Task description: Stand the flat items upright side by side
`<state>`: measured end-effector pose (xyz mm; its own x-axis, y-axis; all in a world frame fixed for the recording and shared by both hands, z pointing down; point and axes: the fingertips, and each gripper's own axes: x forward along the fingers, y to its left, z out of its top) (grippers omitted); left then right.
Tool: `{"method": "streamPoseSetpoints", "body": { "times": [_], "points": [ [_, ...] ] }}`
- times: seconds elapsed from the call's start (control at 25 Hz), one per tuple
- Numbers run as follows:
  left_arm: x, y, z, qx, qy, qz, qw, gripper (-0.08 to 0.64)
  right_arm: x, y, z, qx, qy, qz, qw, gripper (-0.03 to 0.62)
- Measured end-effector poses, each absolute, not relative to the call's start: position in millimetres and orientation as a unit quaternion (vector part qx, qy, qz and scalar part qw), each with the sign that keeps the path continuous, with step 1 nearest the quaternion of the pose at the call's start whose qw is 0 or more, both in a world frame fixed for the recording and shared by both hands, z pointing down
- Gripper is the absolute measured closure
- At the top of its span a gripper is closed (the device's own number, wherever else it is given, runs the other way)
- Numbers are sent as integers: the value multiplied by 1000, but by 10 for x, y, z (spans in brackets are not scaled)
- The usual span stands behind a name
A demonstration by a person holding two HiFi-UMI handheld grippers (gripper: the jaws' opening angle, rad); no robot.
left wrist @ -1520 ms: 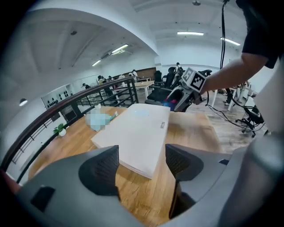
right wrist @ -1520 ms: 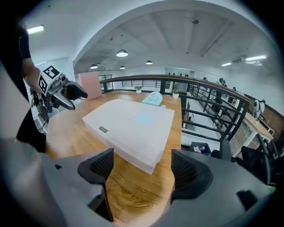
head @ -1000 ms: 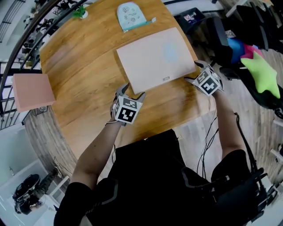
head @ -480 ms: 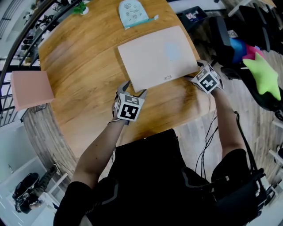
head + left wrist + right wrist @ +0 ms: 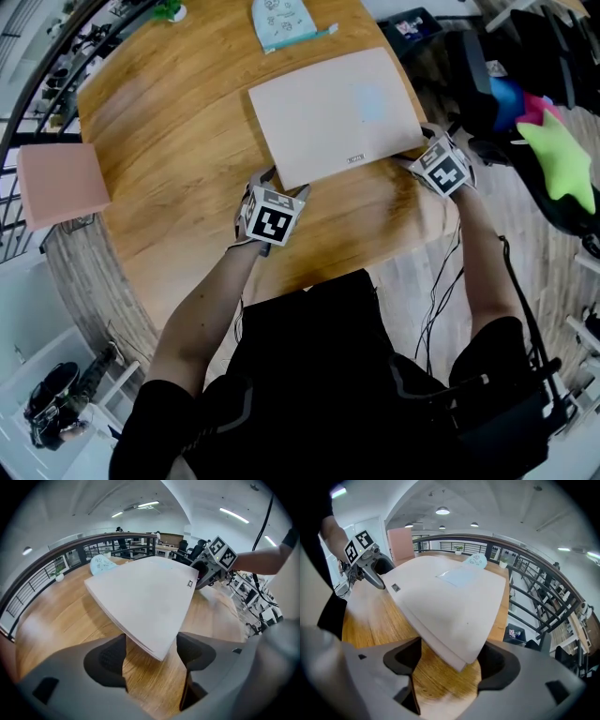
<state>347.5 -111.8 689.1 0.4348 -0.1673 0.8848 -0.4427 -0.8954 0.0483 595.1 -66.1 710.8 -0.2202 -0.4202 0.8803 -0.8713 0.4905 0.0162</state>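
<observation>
A: Where was the pale book [image 5: 333,112]? Jaws?
B: Flat on the table [image 5: 178,169]. Left gripper [image 5: 151,660] and right gripper [image 5: 450,667] were both spread, each straddling a near corner, probably to tip it upright.

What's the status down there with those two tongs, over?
Left tongs and right tongs open, each astride a near corner of the pink board. Board lying on table, not yet upright. Nothing blocking.

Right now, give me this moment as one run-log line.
left gripper: open, jaws astride near corner of pale board | right gripper: open, astride other near corner | pale board: lying on table, not upright
</observation>
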Motion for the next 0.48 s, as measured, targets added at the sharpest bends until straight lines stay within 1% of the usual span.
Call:
{"method": "streamPoseSetpoints", "body": {
  "times": [0.16,0.48],
  "points": [
    [3422,-1095,6924,835,-187,505,117,222,5920,-648,6940,439,-739,235,454,216],
    [3305,-1074,6986,833,-188,501,140,227,5791,-759,6392,449,-731,160,488,222]
  ]
}}
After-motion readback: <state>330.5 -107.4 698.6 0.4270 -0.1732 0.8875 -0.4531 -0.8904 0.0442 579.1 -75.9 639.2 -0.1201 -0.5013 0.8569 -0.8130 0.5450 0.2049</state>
